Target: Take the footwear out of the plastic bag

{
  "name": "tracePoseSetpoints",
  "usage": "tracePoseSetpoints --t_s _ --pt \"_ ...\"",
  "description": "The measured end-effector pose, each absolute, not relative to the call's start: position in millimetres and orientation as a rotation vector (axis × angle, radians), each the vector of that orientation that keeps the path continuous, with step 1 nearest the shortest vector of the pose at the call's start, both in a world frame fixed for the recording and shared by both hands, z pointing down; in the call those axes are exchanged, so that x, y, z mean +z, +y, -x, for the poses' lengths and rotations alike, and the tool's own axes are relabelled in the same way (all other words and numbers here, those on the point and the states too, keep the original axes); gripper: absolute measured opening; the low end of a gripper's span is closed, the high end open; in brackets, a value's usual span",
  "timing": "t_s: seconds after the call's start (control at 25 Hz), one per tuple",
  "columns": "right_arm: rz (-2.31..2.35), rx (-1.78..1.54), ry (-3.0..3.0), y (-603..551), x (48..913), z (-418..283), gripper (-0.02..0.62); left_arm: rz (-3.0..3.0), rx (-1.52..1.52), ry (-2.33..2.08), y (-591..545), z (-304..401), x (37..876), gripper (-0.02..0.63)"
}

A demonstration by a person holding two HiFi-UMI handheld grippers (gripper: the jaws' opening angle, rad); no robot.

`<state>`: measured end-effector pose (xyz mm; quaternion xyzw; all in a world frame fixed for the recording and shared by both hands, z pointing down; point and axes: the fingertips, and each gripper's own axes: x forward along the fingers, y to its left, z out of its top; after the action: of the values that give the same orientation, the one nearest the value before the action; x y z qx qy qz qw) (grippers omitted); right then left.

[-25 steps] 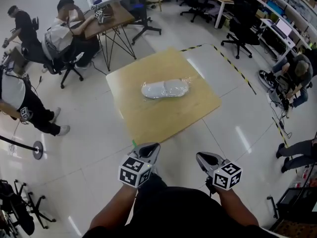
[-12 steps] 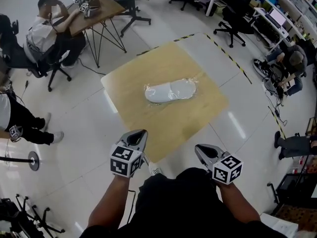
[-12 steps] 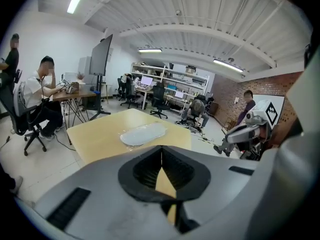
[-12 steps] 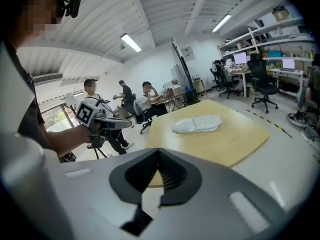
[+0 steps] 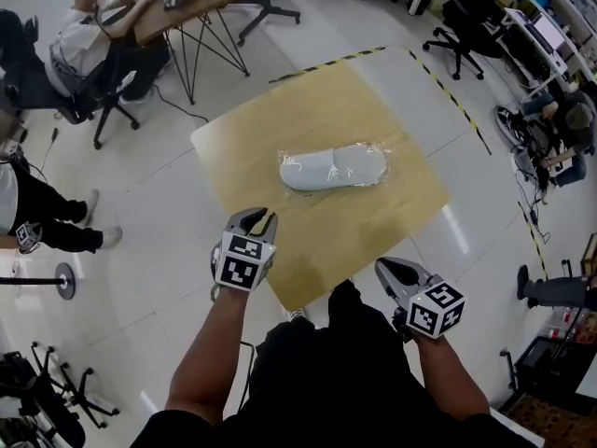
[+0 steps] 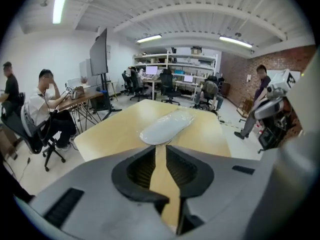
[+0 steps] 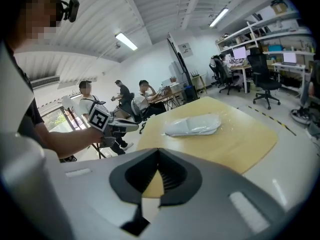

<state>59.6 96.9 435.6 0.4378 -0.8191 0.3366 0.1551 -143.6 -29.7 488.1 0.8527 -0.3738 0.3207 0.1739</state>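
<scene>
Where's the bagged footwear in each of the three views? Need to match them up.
Head view: bagged footwear near centre, a little above mid-height.
Left gripper view: bagged footwear at centre, just below mid-height.
Right gripper view: bagged footwear right of centre, just below mid-height.
Shared landmark: the light wooden table it lies on, visible in all three.
</scene>
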Motion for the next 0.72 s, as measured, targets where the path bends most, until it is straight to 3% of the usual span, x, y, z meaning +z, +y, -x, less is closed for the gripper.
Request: tracePoseSetpoints --t_s 0.16,0.28,0.48,0.72 --pt "-1.213 0.992 -2.369 64 448 -69 0.002 -2.423 1.191 -1.013 -58 125 534 0.108" --pt "-1.173 1.014 -2.376 45 457 -79 0.002 -2.380 1.389 -0.983 -73 115 571 0.110" --pt "-1.116 1.079 -2.367 24 481 -102 0.002 -2.226 1.462 -0.989 -81 111 612 0.124" --pt "-1.089 1.113 -2.370 -9 500 -118 0.002 -2.232 1.419 -1.028 -93 111 617 0.032"
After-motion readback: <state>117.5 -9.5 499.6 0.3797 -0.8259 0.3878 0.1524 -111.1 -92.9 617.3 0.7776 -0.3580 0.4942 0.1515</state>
